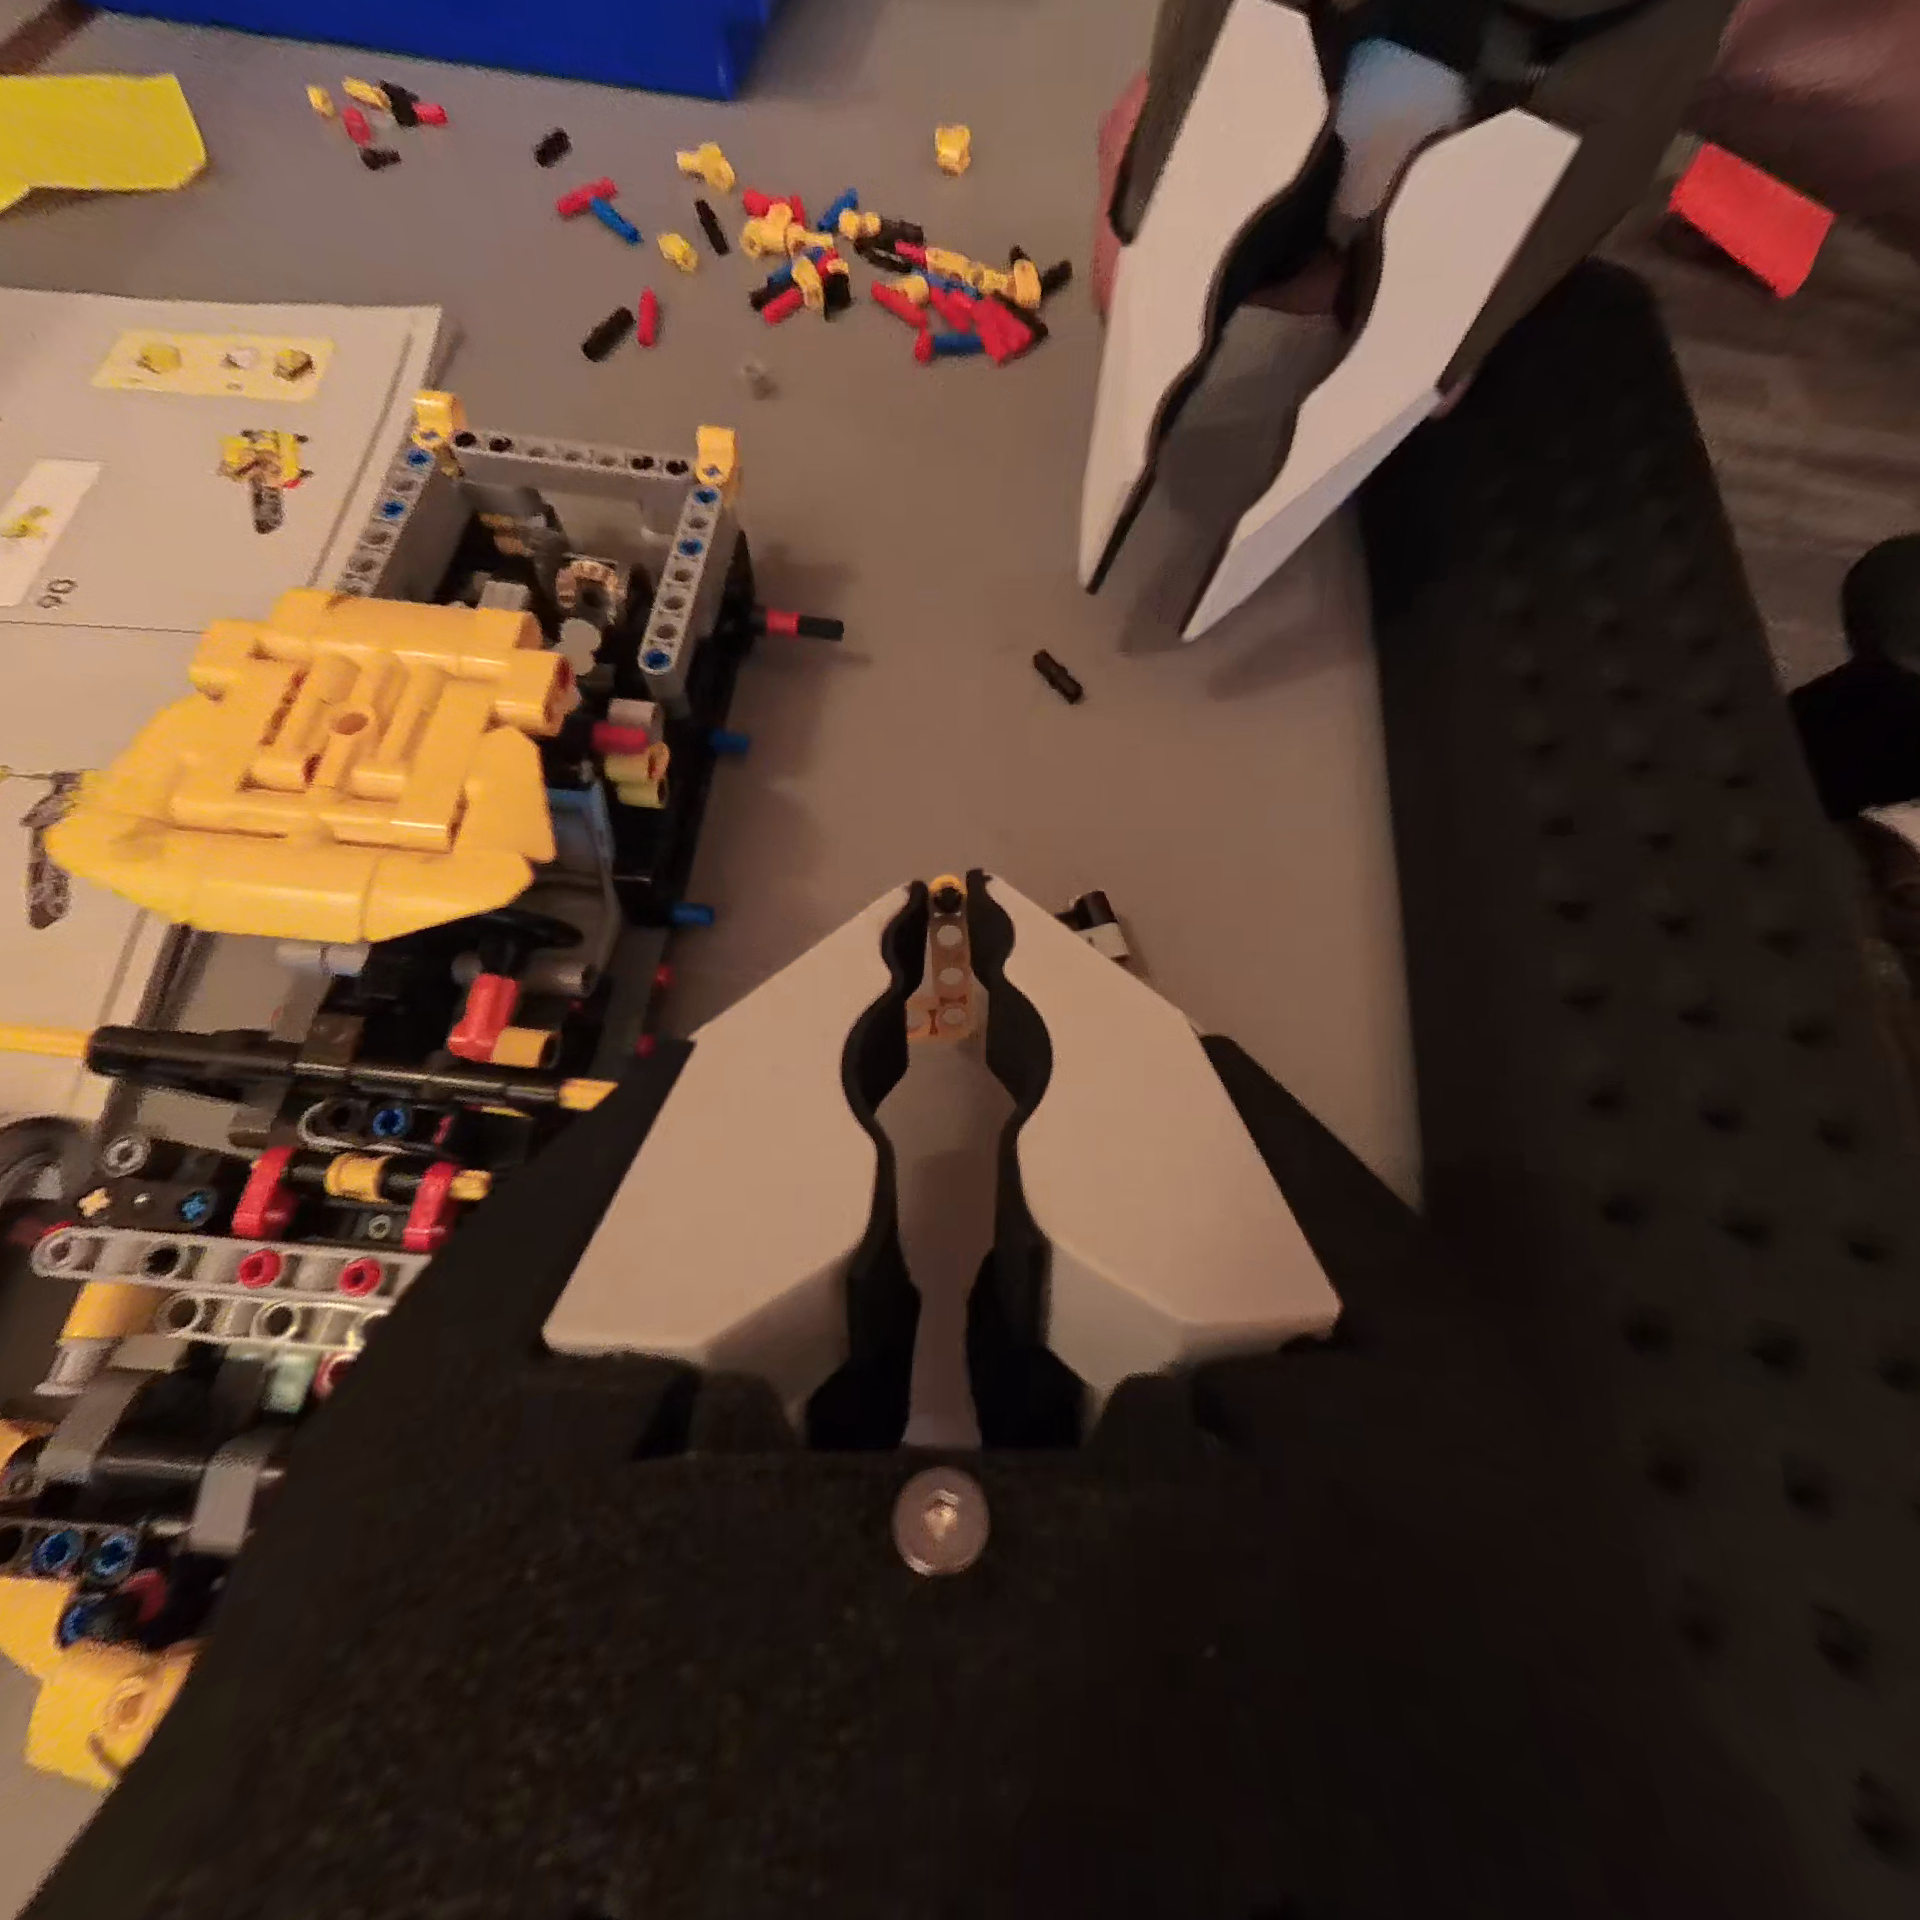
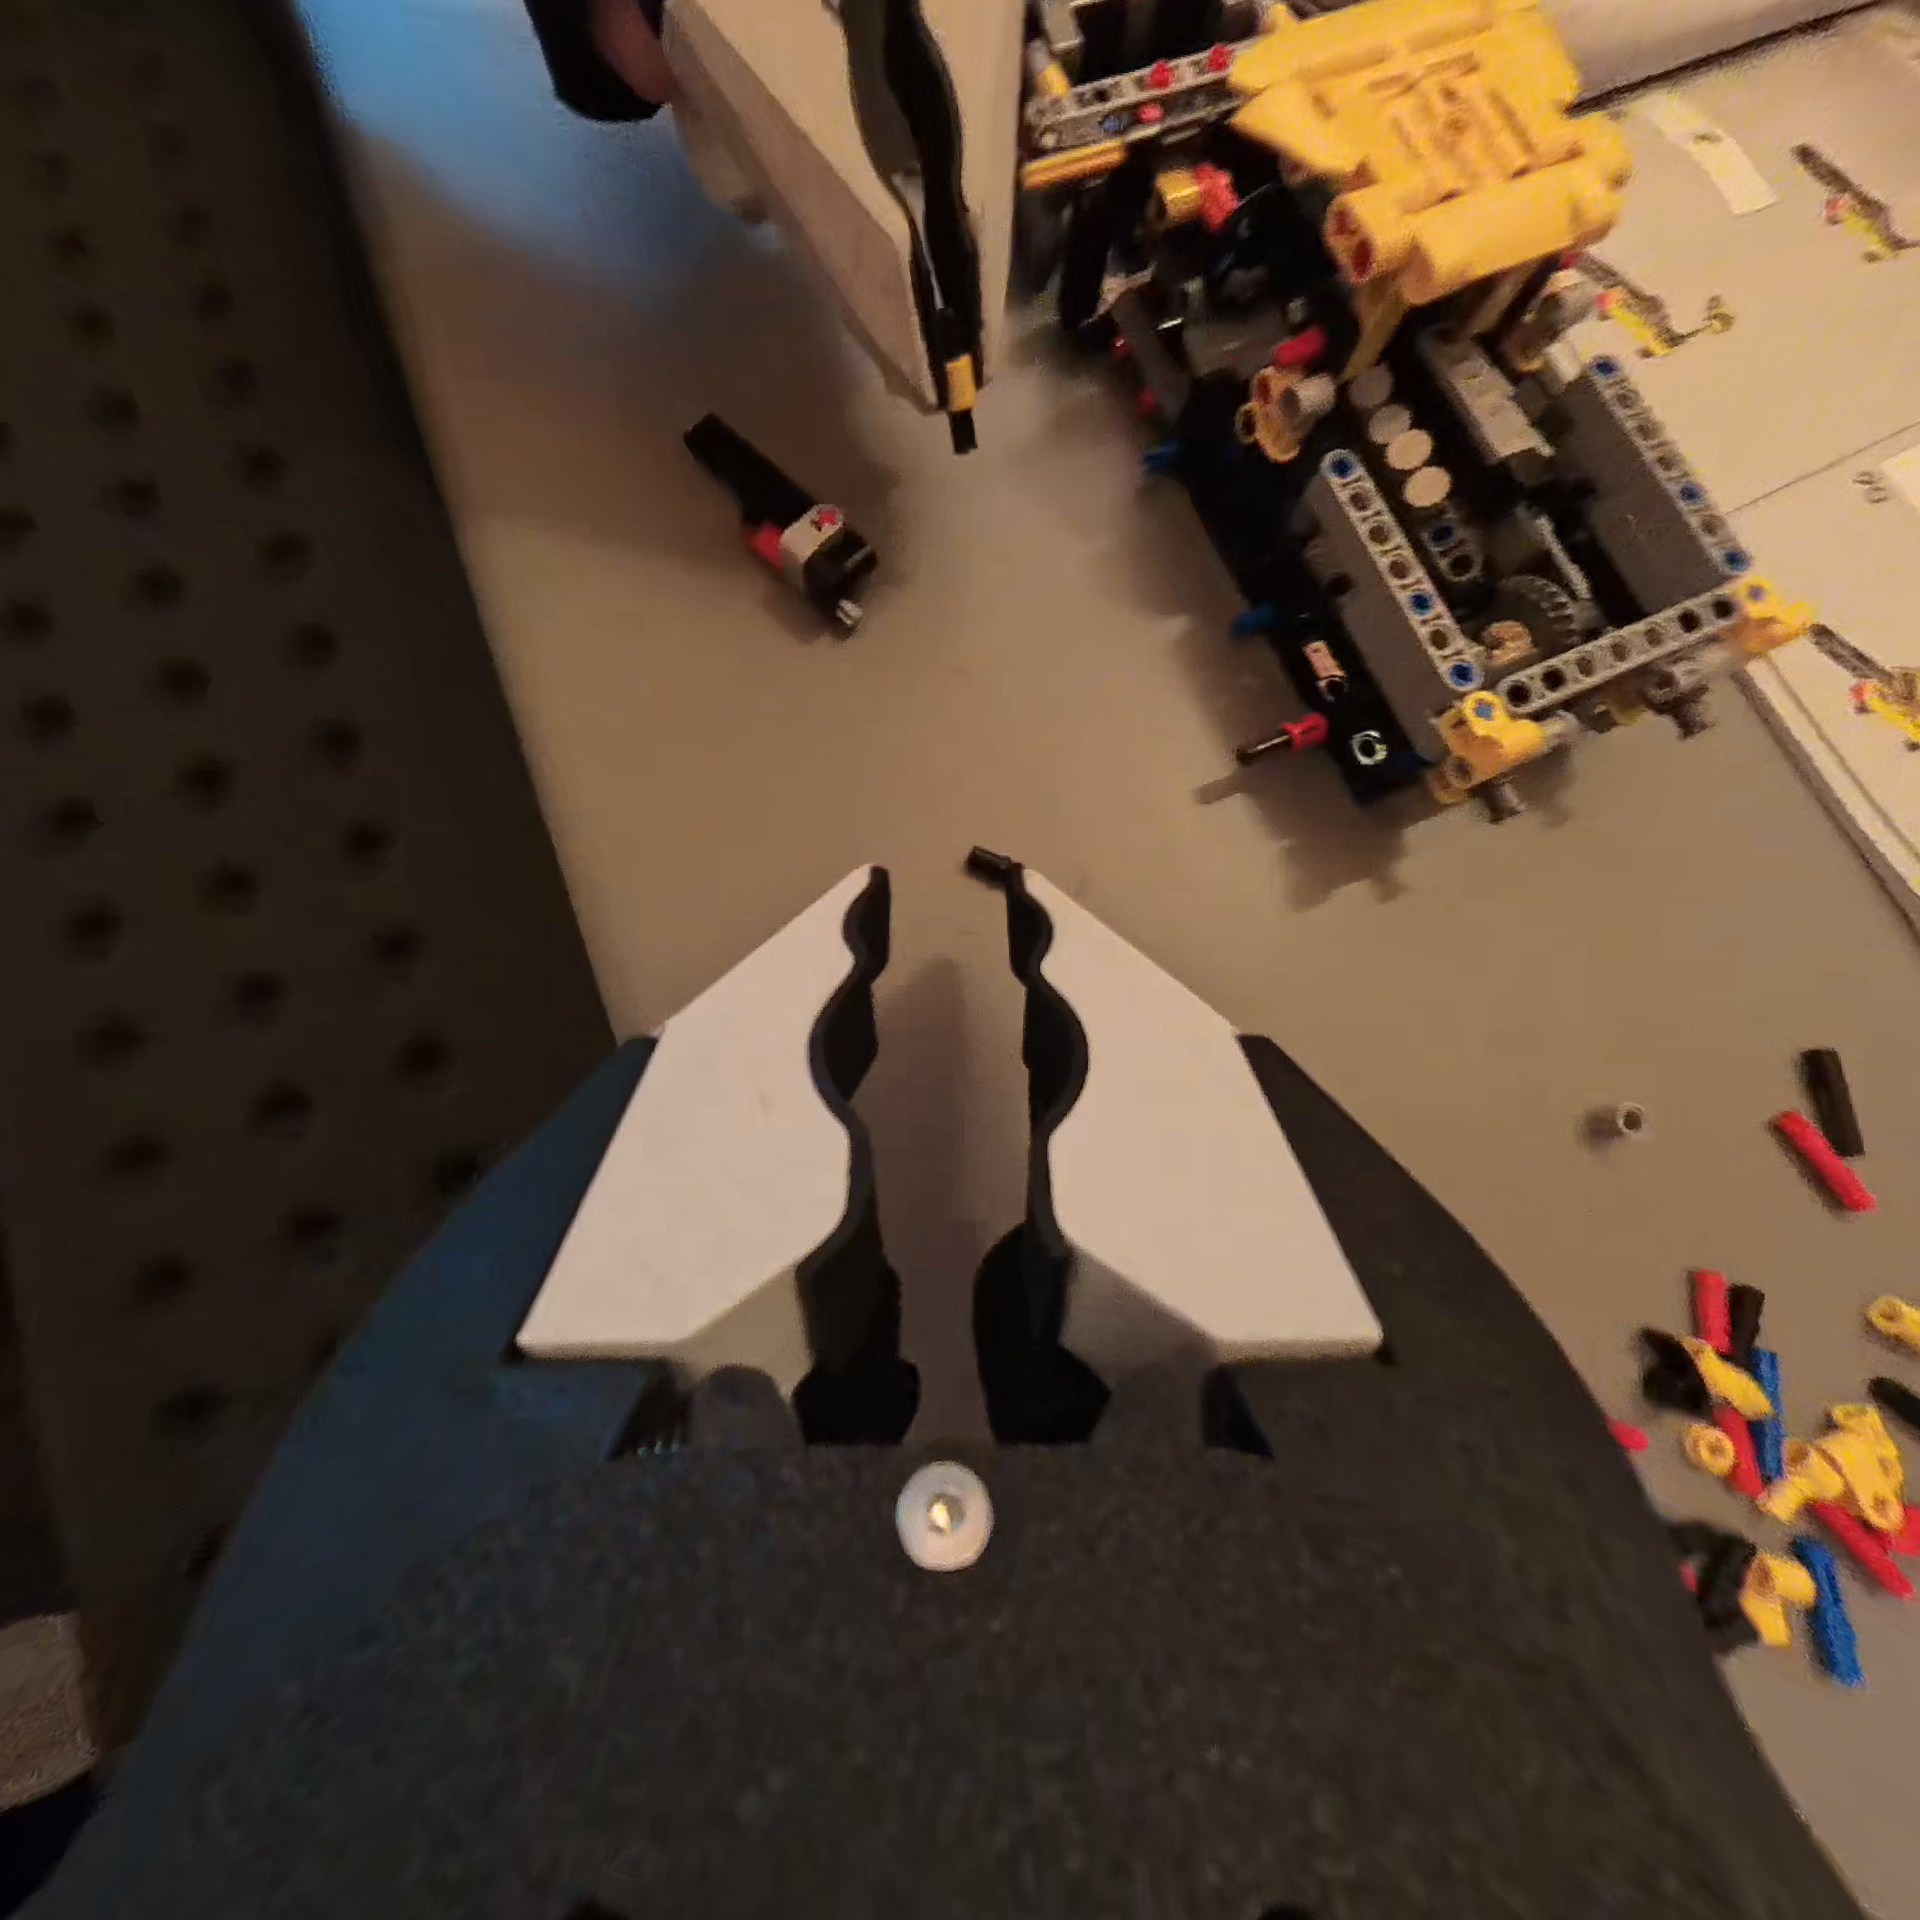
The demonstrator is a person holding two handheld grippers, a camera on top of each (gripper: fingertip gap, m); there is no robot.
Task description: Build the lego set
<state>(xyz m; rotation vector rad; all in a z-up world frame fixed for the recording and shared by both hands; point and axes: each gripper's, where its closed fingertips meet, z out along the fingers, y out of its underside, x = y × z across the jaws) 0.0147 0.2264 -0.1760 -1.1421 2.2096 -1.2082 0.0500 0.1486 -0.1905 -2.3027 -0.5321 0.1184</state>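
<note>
Left tool [image 1: 947,894] pinches yellow beam [image 1: 948,961], seemingly.

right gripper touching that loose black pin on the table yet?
Cannot tell. In the right wrist view the black pin lies at the tip of one finger of the open right gripper; motion blur hides whether they meet. The left wrist view suggests a gap.

I can't copy out any writing here — only small printed marks on the open booklet [image 1: 208,499], too blurred for me to read.
</note>
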